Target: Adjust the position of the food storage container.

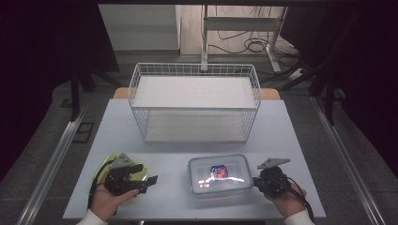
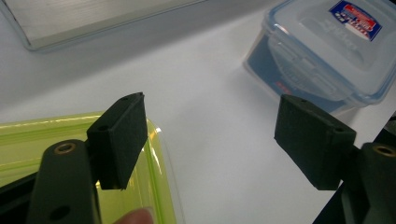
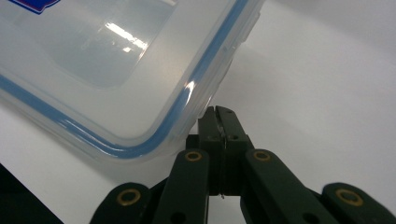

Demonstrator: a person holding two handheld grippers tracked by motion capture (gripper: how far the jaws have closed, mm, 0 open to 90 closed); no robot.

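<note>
container [image 1: 219, 176] w/ clear lid and blue seal sits on the table [image 1: 117, 136] near the front edge, a bit right of centre, red/blue sticker [image 1: 219, 171] on its lid. lid is on, side clips look folded down in the left gripper view. wire basket [image 1: 195, 101] stands behind it toward the far side of the table, well apart, nothing visible inside except its pale floor.

right gripper [image 1: 257, 180] is at the container's right end, held by the right hand [image 1: 286, 199]. in the right gripper view its jaws are pressed together, pads meeting w/ no gap, tips just at the rim of the container [image 3: 116, 79] near a corner; can't tell if a bit of the lid edge is pinched btwn them or they only touch it.

left gripper [image 1: 149, 183] is at the front left of the table, held by the left hand [image 1: 105, 199], pointing right toward the container. jaws are spread wide, nothing btwn them, bare table showing in the gap in the left gripper view. yellow-green lid [image 1: 105, 166] lies flat on the table under/behind that gripper; in the left gripper view its edge [image 2: 156, 158] runs just below the left-side pad [image 2: 119, 137], and a fingertip [image 2: 135, 217] shows at the bottom. container [image 2: 327, 46] is in that view's upper right, apart from both pads.
</note>
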